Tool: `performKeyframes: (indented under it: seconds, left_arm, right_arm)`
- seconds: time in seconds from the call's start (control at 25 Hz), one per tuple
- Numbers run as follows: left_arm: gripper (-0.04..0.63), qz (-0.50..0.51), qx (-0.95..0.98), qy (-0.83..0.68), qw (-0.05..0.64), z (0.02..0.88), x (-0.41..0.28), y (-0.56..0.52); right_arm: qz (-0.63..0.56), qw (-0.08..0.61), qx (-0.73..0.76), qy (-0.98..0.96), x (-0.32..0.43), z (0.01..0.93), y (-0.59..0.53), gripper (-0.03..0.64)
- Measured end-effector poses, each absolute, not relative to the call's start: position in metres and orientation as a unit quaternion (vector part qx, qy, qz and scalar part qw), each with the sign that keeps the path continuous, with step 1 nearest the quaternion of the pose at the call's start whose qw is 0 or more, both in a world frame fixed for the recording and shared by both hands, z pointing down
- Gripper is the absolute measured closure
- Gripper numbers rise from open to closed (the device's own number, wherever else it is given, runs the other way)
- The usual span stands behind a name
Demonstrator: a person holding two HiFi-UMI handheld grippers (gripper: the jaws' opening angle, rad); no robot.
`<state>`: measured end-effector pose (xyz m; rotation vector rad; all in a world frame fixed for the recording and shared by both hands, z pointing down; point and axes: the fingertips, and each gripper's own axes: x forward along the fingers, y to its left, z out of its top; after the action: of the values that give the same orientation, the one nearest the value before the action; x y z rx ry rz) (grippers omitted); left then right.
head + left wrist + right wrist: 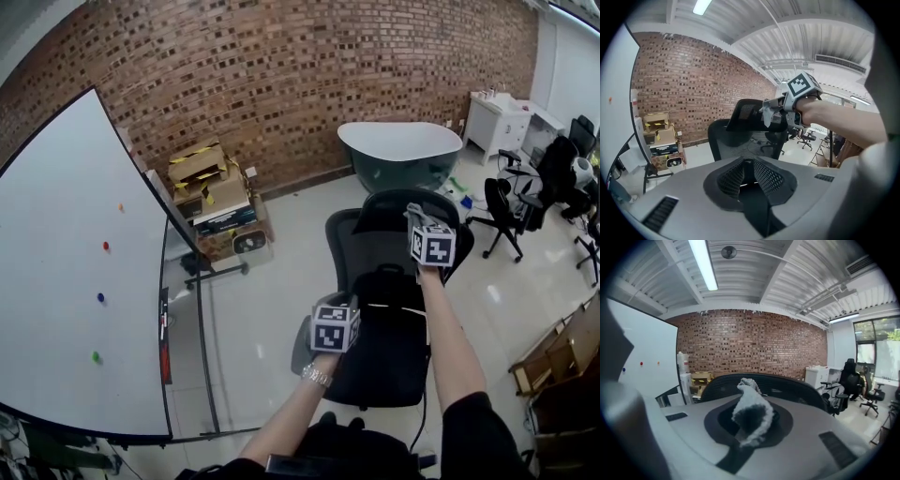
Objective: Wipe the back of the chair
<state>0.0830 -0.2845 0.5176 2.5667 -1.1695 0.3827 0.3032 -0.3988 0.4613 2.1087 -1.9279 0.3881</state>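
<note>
Two grippers are up at the black mesh chair (370, 248). My right gripper (419, 221) is at the chair's headrest (389, 204), its fingers pinching a grey-white cloth (751, 412) that lies against the headrest's top edge. My left gripper (336, 314) hangs lower, on my side of the chair and clear of its back. Its fingers are slightly spread, with nothing between them. Beyond the chair rises a brick wall (328, 75).
</note>
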Motion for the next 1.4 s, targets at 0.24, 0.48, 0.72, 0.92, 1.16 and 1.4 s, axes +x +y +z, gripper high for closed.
performKeyframes:
  seconds: [0.24,0.48,0.72,0.92,1.16,1.4]
  left_arm:
    - [0.531,0.134,0.904,-0.381,0.141,0.514,0.108,-0.278]
    - [0.531,0.134,0.909,-0.369,0.143,0.517,0.120,-0.274]
    - [0.531,0.131,0.907,-0.373,0.146,0.518,0.117,-0.275]
    - [0.531,0.128,0.898,-0.392,0.150,0.517,0.101,-0.280]
    - [0.531,0.132,0.886,-0.421,0.146,0.520,0.076,-0.287]
    - [0.531,0.129,0.876,-0.441,0.149,0.518,0.054,-0.295]
  right_arm:
    - [0.127,0.126,0.782,-0.597,0.401,0.454,-0.352,0.588]
    - [0.140,0.120,0.812,-0.553,0.461,0.458,-0.314,0.588]
    - [0.130,0.098,0.794,-0.586,0.416,0.449,-0.328,0.588]
    - [0.124,0.093,0.728,-0.668,0.296,0.454,-0.370,0.588]
    - [0.112,0.116,0.641,-0.750,0.166,0.465,-0.404,0.588]
    - [0.132,0.140,0.626,-0.756,0.149,0.492,-0.421,0.588]
